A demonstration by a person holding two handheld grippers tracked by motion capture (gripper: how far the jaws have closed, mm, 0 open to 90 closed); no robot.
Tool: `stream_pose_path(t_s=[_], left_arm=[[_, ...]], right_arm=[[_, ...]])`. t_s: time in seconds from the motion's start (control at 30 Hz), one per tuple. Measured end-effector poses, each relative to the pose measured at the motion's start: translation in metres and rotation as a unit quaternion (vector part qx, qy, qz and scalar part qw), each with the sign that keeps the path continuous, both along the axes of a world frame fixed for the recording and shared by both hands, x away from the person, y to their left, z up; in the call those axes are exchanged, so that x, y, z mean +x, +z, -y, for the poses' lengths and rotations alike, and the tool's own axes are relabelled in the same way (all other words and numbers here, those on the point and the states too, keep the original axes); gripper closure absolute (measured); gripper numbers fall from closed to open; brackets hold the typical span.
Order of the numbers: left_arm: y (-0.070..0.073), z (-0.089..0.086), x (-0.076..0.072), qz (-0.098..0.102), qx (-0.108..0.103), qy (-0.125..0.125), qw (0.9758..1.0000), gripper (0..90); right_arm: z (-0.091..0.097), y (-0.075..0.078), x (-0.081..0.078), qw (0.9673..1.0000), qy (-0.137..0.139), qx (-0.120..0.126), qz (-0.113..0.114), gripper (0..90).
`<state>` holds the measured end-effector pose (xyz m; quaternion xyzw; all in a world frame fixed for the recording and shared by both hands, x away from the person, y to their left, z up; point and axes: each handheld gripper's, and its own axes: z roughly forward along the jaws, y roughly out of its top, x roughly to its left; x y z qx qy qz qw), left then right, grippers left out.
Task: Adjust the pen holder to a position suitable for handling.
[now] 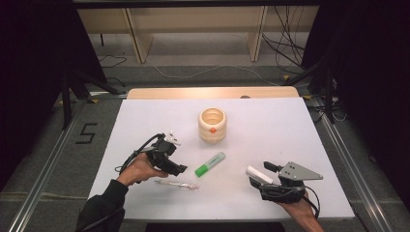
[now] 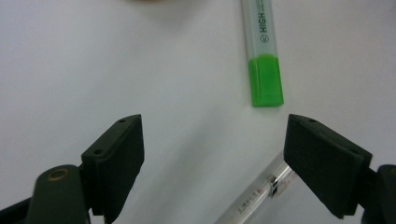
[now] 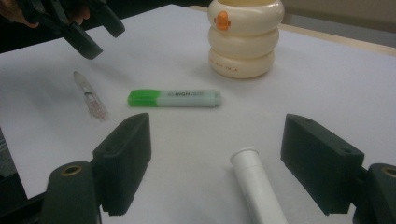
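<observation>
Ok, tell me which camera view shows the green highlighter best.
The right gripper view: the green highlighter lies there whole, side-on, cap and printed barrel sharp. The left gripper view gives a closer look at its cap end, but the top edge cuts off the barrel. The high view shows it whole but small, beside the clear pen.

Left gripper (image 1: 175, 166) hangs over the white table (image 1: 270, 130), jaws apart, nothing between them. Clear pen (image 1: 177, 184) lies flat just below the jaws. Green highlighter (image 1: 210, 164) sits just off the jaw tips toward the right gripper (image 1: 263, 173), lying slantwise. That gripper's jaws are spread with a white tube (image 1: 259, 174) between them; contact can't be told. Cream ringed cup (image 1: 212, 125) stands upright beyond both pairs of jaws, well apart.
</observation>
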<state>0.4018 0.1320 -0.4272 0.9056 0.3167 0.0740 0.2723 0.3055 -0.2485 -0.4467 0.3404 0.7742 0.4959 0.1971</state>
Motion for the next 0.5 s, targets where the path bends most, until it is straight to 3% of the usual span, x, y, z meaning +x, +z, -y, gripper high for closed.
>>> stream_pose_path(t_s=[0.13,0.2,0.37,0.5], left_arm=[[-0.002,-0.003,-0.002,-0.013,0.013,-0.011,0.9998,21.4],[-0.004,-0.004,-0.002,-0.023,0.030,-0.021,0.9991,21.8],[-0.008,-0.006,-0.005,-0.043,0.047,-0.037,0.9973,23.4],[-0.011,-0.005,-0.008,-0.048,0.060,-0.049,0.9959,25.6]], right_arm=[[-0.001,0.000,0.000,1.0000,0.001,-0.001,-0.003,25.3],[-0.001,0.000,0.000,1.0000,0.002,-0.001,-0.003,25.3],[-0.001,0.000,0.001,1.0000,0.004,-0.002,-0.004,25.2],[-0.001,-0.001,0.001,1.0000,0.005,-0.004,-0.006,25.0]])
